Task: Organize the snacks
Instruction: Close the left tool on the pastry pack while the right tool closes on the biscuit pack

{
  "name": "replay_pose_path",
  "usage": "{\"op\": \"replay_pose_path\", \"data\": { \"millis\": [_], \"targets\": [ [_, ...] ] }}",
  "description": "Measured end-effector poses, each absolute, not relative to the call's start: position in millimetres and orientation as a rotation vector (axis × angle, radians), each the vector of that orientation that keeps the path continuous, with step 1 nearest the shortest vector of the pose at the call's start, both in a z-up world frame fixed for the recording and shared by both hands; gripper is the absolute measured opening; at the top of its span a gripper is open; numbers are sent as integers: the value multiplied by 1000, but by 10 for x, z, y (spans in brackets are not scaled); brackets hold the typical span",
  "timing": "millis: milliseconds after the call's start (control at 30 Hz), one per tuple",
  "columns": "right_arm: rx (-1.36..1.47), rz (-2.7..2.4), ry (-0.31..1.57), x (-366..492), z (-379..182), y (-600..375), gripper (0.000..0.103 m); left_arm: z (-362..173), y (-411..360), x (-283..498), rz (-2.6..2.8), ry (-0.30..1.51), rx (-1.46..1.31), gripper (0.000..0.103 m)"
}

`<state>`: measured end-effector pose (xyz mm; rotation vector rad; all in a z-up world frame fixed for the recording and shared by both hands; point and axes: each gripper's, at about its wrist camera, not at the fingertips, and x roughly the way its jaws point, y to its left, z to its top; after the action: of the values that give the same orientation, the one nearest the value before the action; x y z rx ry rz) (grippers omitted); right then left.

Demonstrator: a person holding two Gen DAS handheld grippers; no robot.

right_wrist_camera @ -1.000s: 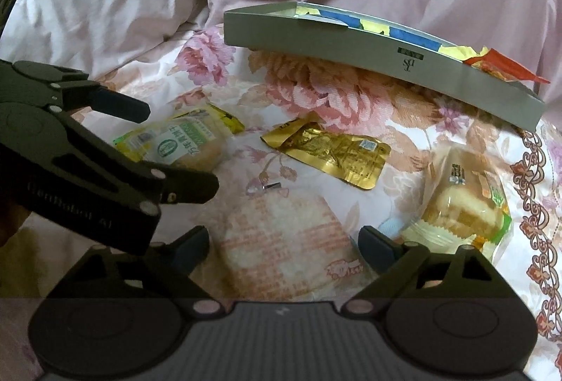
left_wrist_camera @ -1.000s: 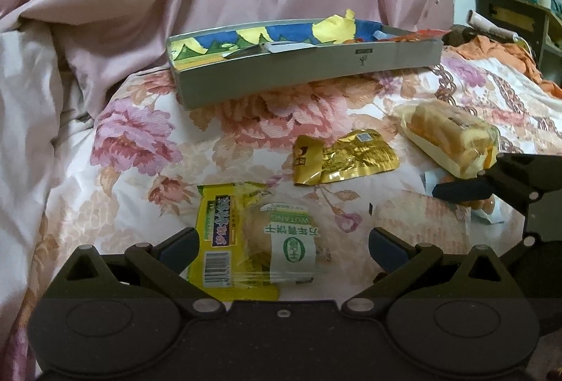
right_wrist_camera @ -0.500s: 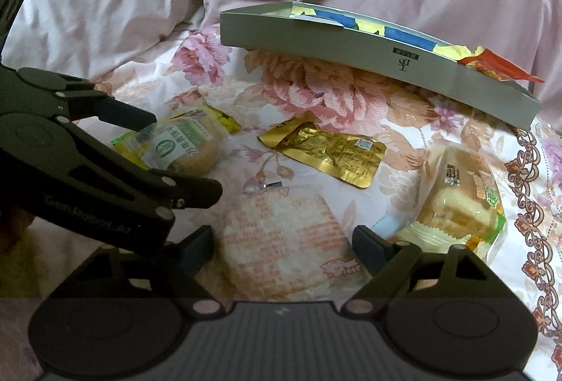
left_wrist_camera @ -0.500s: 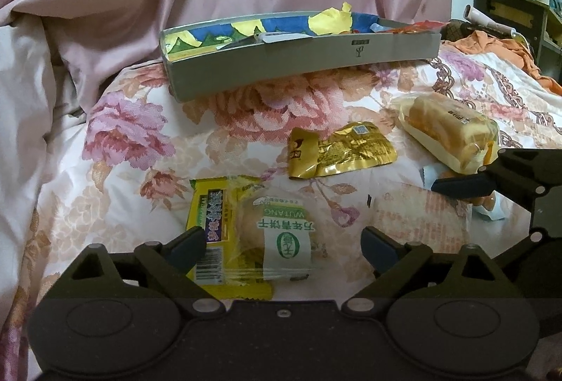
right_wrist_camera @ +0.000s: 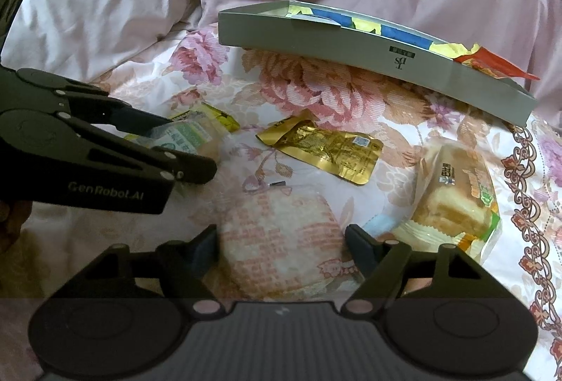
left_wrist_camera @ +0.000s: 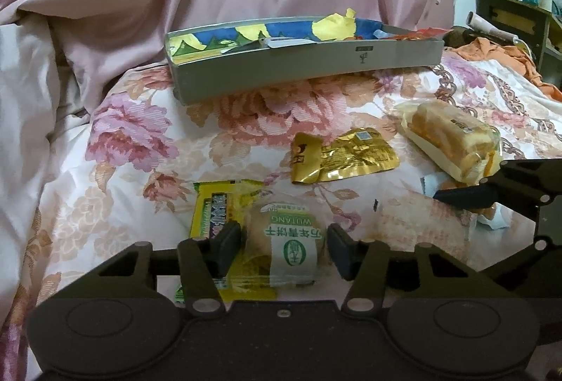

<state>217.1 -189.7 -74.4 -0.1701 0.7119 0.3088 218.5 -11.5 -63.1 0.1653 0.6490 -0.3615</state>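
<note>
While both tools straddle packets unclenched, left tool (left_wrist_camera: 284, 245) round the biscuit packet (left_wrist_camera: 288, 240), right tool (right_wrist_camera: 281, 245) round the rice cracker (right_wrist_camera: 277, 240), closing comes next, then transfer to the tray (left_wrist_camera: 298, 72).

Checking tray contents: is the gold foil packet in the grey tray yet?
No, the gold foil packet lies on the floral bedspread, in front of the grey tray.

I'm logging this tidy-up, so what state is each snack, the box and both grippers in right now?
Left gripper: open, fingers either side of the biscuit pack.
Biscuit pack: sealed, flat on the bedspread, overlapping the yellow wrapper.
Right gripper: open, straddling the rice cracker.
Rice cracker: wrapped, lying flat.
Gold pouch: sealed, lying flat, untouched.
Bread: bagged, lying on the bedspread.
Box: open, holding colourful packets.
</note>
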Motion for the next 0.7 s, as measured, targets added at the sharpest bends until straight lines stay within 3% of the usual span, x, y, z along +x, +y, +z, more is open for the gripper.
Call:
{"op": "replay_pose_path", "data": {
  "millis": [333,533,700],
  "targets": [
    [-179,300,706,2152,-737,-1883,78,-635,-149,2138,-361,652,171,56],
    [-182,300,706,2151,-738,-1881,78,-652,-177,2139,-379,661,187,66],
    [-184,298,703,2145,-739,-1877,78,-661,-193,2135,-370,657,206,60]
  ]
}}
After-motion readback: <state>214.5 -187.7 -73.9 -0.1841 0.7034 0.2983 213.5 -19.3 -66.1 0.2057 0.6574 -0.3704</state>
